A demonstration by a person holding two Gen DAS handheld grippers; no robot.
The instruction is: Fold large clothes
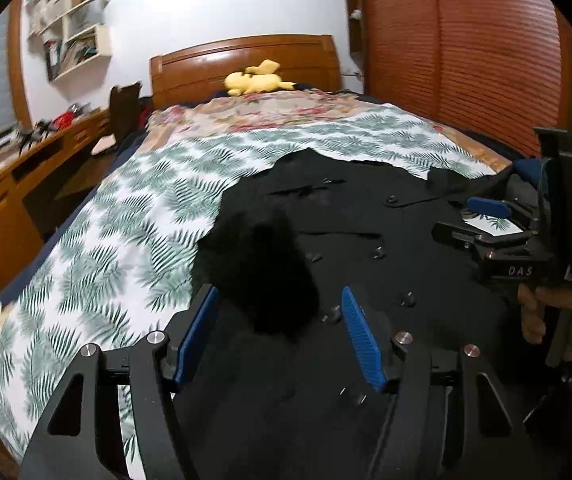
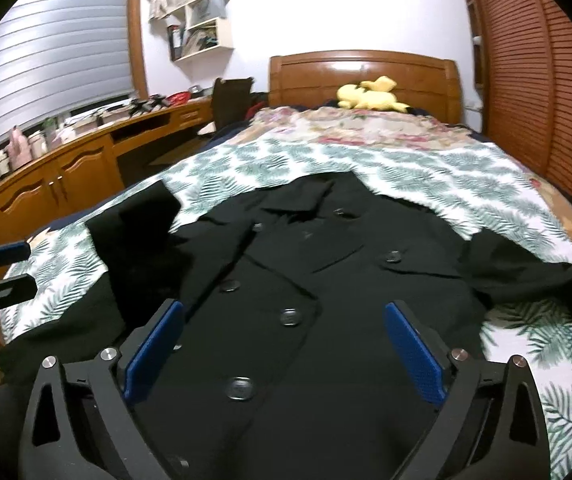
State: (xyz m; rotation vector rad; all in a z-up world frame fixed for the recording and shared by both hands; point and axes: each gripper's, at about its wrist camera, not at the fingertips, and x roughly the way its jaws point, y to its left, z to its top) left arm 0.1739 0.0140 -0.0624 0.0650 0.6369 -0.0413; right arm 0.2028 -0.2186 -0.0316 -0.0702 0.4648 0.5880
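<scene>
A black double-breasted coat [image 2: 286, 264] lies front up on the bed, collar toward the headboard and buttons showing. My left gripper [image 1: 279, 294] is at the coat's left side with its blue pads [image 1: 198, 336] apart. A blurred black hump of sleeve [image 1: 274, 272] stands just ahead between the fingertips, and neither pad presses on it. In the right wrist view the left gripper [image 2: 26, 268] shows at the left edge, beside the left sleeve [image 2: 134, 220]. My right gripper [image 2: 286, 308] hovers open over the coat's lower front. It also shows in the left wrist view as the right gripper [image 1: 474, 220], held by a hand [image 1: 546, 312].
The bed has a leaf-print sheet [image 2: 426, 172] over a floral cover. A yellow plush toy [image 2: 370, 96] lies by the wooden headboard [image 2: 362, 72]. A wooden desk [image 2: 66, 168] with clutter runs along the left. Slatted wardrobe doors [image 2: 546, 80] stand at the right.
</scene>
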